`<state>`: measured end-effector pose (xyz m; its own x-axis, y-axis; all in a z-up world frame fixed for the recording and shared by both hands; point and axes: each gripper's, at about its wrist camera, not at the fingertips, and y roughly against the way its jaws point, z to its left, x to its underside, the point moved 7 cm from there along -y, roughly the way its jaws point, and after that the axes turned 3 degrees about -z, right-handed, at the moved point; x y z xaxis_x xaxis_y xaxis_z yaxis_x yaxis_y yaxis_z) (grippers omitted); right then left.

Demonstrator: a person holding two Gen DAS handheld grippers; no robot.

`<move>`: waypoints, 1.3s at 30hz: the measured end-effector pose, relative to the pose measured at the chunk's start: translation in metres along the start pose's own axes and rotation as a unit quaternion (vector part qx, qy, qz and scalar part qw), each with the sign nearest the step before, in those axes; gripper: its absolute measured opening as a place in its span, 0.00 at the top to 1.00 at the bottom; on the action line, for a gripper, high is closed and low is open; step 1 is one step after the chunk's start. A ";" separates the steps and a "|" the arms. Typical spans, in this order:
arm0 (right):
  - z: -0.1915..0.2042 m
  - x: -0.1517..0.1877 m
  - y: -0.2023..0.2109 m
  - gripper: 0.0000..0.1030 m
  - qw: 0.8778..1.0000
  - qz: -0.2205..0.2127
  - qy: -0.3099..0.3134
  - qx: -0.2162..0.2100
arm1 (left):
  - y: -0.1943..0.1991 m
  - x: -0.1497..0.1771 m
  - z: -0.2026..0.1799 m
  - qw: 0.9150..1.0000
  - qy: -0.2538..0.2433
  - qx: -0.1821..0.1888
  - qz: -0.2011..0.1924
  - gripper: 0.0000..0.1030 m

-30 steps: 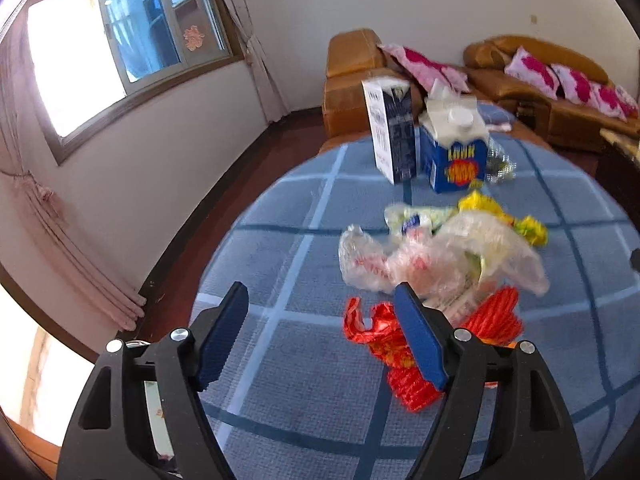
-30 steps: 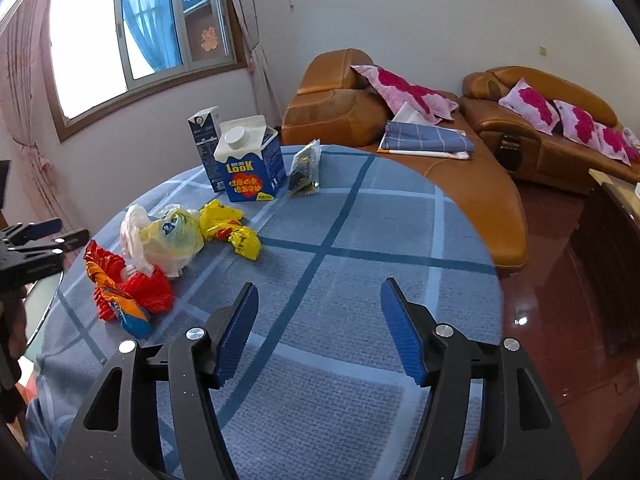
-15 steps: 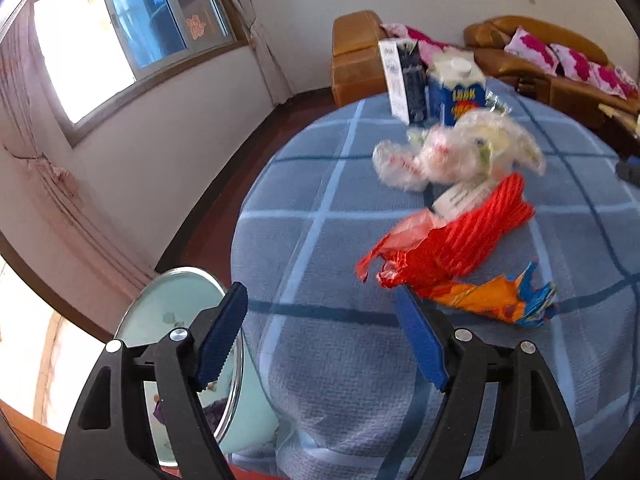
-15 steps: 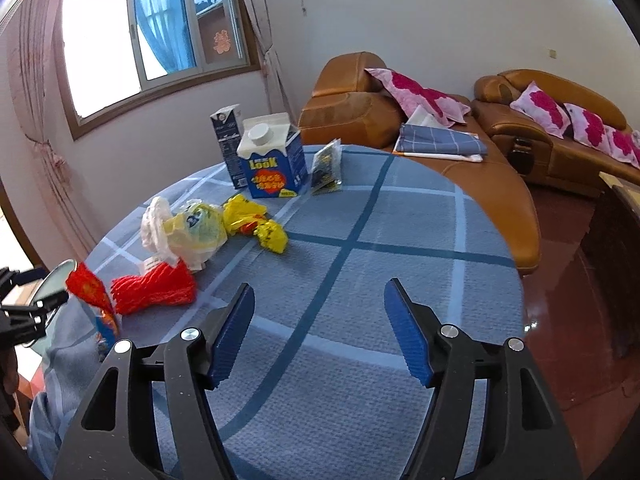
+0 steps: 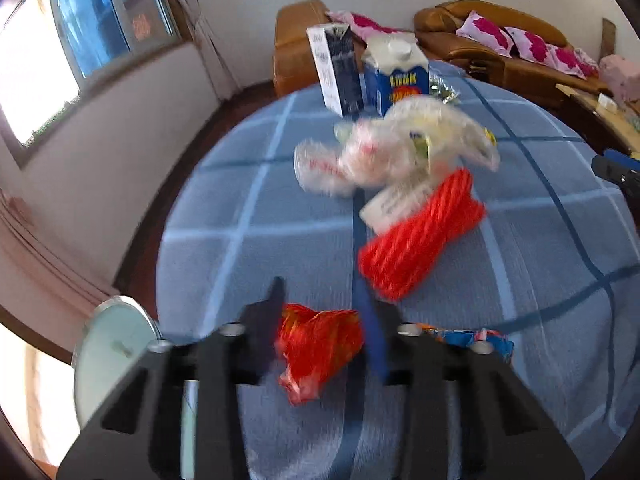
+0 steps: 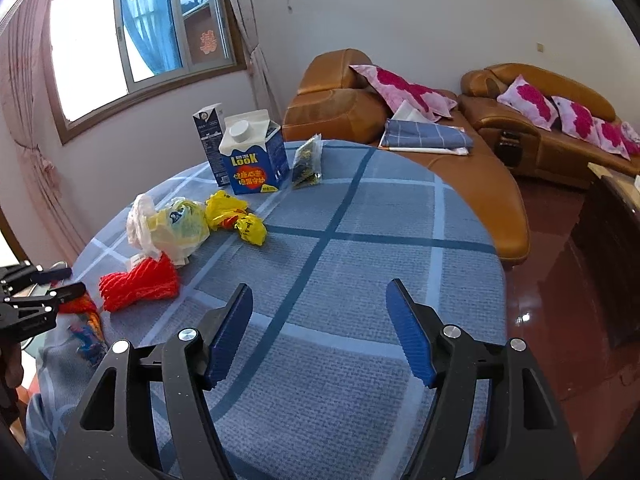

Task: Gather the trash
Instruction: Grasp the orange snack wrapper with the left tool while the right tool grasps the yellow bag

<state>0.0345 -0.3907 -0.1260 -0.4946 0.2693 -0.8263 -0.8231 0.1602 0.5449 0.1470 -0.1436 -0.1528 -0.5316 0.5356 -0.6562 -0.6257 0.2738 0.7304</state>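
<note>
We see a crumpled red wrapper (image 5: pixel 320 344) sitting between the two fingers of our left tongs (image 5: pixel 320 320) at the near edge of the desk (image 5: pixel 256 216). The fingers have narrowed around it and look to be pinching it, though the left wrist view is blurred, so we cannot be sure that both pads press on it. Its orange and blue end (image 5: pixel 472 340) trails out to the right of the tongs on the blue checked cloth.

Just beyond lies a red ribbed net sleeve (image 5: pixel 420 236), apart from the wrapper, with a white paper slip (image 5: pixel 396 202) touching its far end. Behind that is a clear plastic bag (image 5: pixel 392 148) with yellow packaging inside. In the right wrist view, a crumpled yellow wrapper (image 6: pixel 236 216) lies just beside that bag.

At the far edge of the desk stand two cartons, upright and close together: a tall dark one (image 5: pixel 338 70) and a blue one with a white cap (image 5: pixel 396 76). A small clear packet with dark contents (image 6: pixel 307 160) leans just beside the blue carton.

Our right tongs (image 6: pixel 320 328) are spread wide and hold nothing, hovering over a bare stretch of cloth well apart from the trash.

A round glass surface (image 5: pixel 112 352) shows below the left rim of the desk. Brown sofas with pink cushions (image 6: pixel 532 100) stand behind.
</note>
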 end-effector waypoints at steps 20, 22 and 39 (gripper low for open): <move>0.021 0.005 -0.004 0.33 1.000 0.009 0.013 -0.007 | 0.032 0.019 0.024 1.000 0.009 -0.001 -0.026 0.45; 0.018 0.006 -0.005 0.33 1.000 0.011 0.010 -0.004 | 0.037 0.018 0.021 0.999 0.005 0.002 -0.035 0.44; 0.023 -0.007 -0.030 0.33 1.000 0.029 -0.006 -0.002 | 0.010 0.032 0.003 0.996 0.039 0.084 0.009 0.94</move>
<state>0.0693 -0.3758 -0.1331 -0.5375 0.2902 -0.7917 -0.7944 0.1407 0.5909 0.1251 -0.1215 -0.1659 -0.5884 0.4795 -0.6511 -0.5156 0.3978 0.7589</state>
